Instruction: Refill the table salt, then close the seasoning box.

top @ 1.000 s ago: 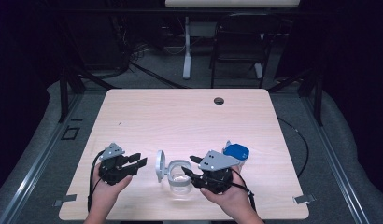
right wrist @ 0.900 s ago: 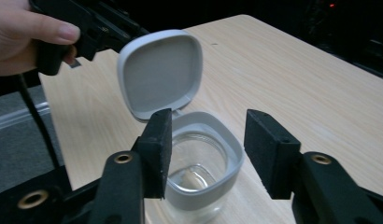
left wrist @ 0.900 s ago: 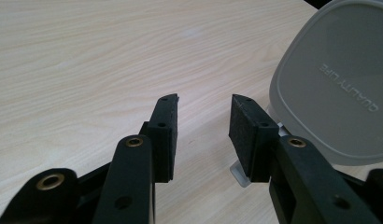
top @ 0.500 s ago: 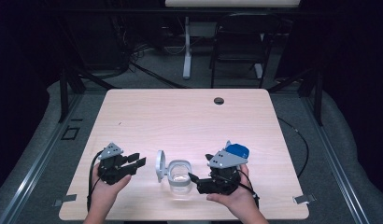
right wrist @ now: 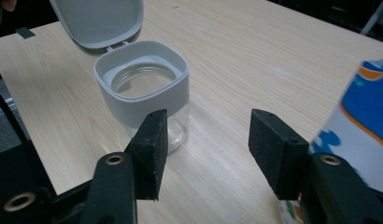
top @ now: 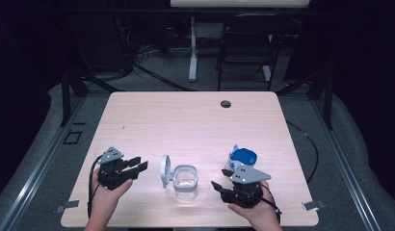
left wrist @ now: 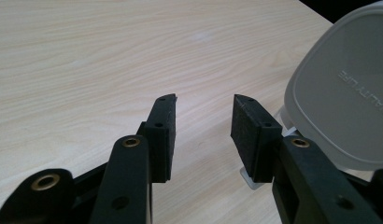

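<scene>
Both grippers stood with jaws apart and nothing between them. Our right gripper [top: 223, 190] had backed off from the jar [top: 185, 179] toward the near right of the table and sunk a little; a second before it sat close against the jar's right side. Its jaws had just been closing partway from a wider gape, empty. Our left gripper [top: 136, 166] kept its place left of the jar, jaws opening slightly, pads clear of the hinged lid [top: 164, 170] (which stood upright on the jar's left side).

The jar itself sat near the front edge, roughly midway between the two grippers, mouth open and, as far as we could see in the right gripper view [right wrist: 142, 83], empty. A blue-and-white container [top: 242, 159] stood just beyond the right gripper. We judged the opening step done and the right hand free to turn to that container next.

Surface: pale wood-grain table [top: 195, 120], with a dark grommet hole [top: 226, 104] near the far edge. Room dim; grey carpet, a chair [top: 246, 48] and a table leg [top: 192, 48] beyond.
</scene>
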### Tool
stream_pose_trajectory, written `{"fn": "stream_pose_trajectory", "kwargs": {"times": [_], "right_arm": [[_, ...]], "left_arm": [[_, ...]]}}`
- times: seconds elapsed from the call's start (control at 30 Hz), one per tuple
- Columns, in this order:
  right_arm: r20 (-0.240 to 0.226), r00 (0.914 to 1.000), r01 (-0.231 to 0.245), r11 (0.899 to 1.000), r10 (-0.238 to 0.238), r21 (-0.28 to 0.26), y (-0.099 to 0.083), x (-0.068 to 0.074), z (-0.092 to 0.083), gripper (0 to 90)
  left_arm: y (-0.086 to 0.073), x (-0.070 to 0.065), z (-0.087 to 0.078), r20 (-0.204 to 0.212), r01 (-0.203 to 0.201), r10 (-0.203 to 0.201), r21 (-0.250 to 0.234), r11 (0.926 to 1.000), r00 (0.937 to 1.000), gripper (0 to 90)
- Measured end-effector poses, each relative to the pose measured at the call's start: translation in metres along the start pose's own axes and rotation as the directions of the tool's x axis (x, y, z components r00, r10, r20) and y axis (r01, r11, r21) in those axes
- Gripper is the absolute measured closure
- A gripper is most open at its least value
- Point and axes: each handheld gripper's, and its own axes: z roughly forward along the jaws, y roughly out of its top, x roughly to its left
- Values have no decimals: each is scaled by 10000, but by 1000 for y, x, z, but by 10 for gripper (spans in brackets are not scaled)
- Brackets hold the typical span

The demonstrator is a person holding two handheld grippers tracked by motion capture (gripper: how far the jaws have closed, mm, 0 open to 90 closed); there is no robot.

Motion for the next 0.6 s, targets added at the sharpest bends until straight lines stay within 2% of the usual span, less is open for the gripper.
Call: {"fn": "stream_pose_trajectory", "kwargs": {"times": [0.1, 0.33, 0.37, 0.5, 0.6], "right_arm": [[11, 10000, -46, 10000, 46, -50, -6, -5, -6, 474], [74, 9995, -317, 9990, 319, -330, -23, -11, -16, 513], [-128, 9996, -260, 9992, 256, -318, -28, -13, -17, 530], [-135, 9995, -304, 9995, 302, -131, -35, -17, -20, 584], [-255, 9992, -293, 9996, 294, 49, -36, -20, -21, 589]], "left_arm": [[0, 1, 1, -64, 101, -101, -92, 9999, 9999, 591], [-4, 5, 5, -195, 182, -180, 92, 9998, 9996, 578], [-4, 5, 5, -201, 238, -236, 111, 9997, 9995, 571], [-3, 7, 5, -248, 282, -280, 79, 9996, 9993, 555], [-3, 8, 5, -242, 310, -308, 68, 9995, 9992, 555]]}}
